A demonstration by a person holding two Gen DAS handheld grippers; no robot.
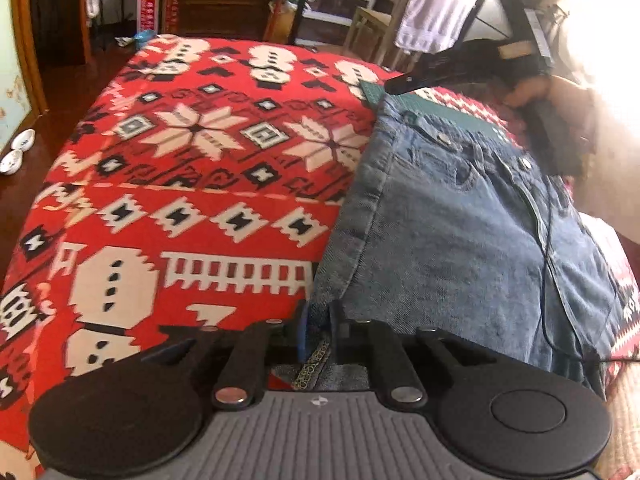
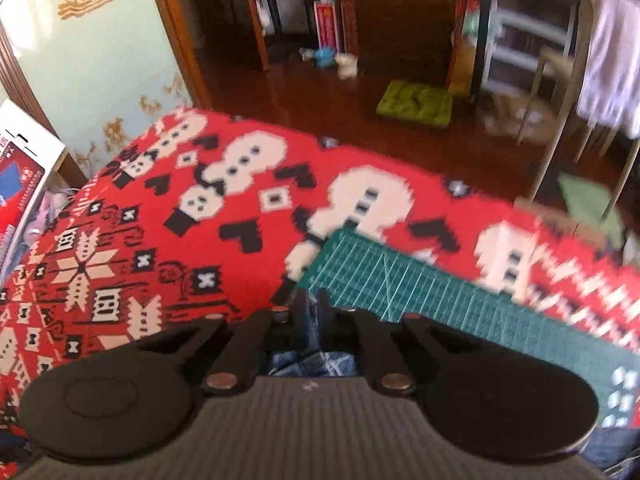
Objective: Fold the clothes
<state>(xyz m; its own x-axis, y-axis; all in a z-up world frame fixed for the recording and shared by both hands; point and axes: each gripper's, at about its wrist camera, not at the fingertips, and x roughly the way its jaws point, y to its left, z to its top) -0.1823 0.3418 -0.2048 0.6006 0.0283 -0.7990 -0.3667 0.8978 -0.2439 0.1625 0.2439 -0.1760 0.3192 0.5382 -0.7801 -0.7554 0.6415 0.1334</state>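
Observation:
Blue denim jeans lie flat on the right side of a red patterned blanket, waistband with metal buttons at the far end. My left gripper is shut on the near edge of the denim, with fabric bunched between its fingers. My right gripper is shut on a fold of the same denim, at the corner of a green cutting mat. In the left wrist view the right gripper shows at the waistband, held by a hand.
The green cutting mat lies under the jeans' waistband. A chair with a white towel stands beyond the bed. A green cushion lies on the dark wooden floor. Two small white bowls sit on the floor at left.

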